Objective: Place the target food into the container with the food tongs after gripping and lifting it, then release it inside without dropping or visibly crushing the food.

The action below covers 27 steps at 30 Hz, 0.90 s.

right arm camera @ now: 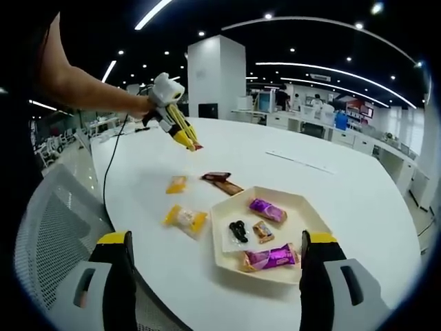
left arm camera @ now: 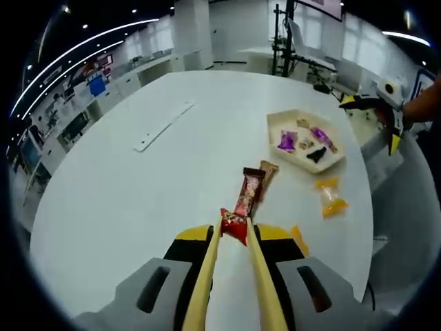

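My left gripper [left arm camera: 234, 238] is shut on yellow food tongs [left arm camera: 205, 276]. The tongs' tips pinch a small red snack packet [left arm camera: 233, 225]. From the right gripper view, the left gripper [right arm camera: 168, 92] is in a person's hand, and the red packet [right arm camera: 197, 146] hangs clear above the white table. The cream tray [left arm camera: 277, 135] [right arm camera: 222, 256] holds several wrapped snacks. My right gripper [right arm camera: 215, 241] stands wide open over the tray's near edge with nothing between its jaws. It also shows past the tray in the left gripper view [left arm camera: 384, 100].
A maroon packet [left arm camera: 249, 192] and a brown one [left arm camera: 268, 169] lie just beyond the tongs. Two yellow packets [right arm camera: 185, 218] [right arm camera: 176, 184] lie beside the tray. A flat white strip [left arm camera: 164, 126] rests further off. A mesh chair [right arm camera: 48, 227] stands at the table edge.
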Motion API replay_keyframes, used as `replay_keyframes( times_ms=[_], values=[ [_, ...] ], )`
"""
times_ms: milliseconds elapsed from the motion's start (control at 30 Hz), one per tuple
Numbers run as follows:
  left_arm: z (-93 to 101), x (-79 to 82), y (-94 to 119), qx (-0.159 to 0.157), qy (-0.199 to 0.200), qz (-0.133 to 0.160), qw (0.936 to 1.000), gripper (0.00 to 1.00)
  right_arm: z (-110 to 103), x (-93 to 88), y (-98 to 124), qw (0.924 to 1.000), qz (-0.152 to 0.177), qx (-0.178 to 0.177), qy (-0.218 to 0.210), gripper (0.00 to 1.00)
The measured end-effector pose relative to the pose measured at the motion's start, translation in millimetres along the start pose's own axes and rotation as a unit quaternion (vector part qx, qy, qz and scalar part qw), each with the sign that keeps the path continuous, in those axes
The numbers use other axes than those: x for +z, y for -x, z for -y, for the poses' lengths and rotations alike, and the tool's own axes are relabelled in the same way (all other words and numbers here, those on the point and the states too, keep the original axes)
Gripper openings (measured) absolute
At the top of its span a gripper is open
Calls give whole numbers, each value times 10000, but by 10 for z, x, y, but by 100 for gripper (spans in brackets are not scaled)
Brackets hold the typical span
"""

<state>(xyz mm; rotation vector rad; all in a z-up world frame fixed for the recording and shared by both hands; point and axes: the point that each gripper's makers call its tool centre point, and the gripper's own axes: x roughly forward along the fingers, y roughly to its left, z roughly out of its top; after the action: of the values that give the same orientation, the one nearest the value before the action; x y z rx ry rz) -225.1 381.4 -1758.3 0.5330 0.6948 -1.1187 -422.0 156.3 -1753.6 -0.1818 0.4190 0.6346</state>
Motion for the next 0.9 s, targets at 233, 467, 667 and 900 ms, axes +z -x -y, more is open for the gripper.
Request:
replay_keyframes(
  times_ms=[233,467,667,900],
  values=[
    [13,31,15,-14,1,0,10000,19,7,12,7,10000,14,-29,-12,99],
    [55,84,14,-34,37,8,10000,20,11,27,12,10000,48,-50,-22,99],
    [149,160,-2,-74,100,19,9999,20,15,38,18,9999,80,-56,-33,99],
    [254,207,-62,-154,51,-24,9999,20,28,45,20,9999,113,-85,-54,99]
  ],
)
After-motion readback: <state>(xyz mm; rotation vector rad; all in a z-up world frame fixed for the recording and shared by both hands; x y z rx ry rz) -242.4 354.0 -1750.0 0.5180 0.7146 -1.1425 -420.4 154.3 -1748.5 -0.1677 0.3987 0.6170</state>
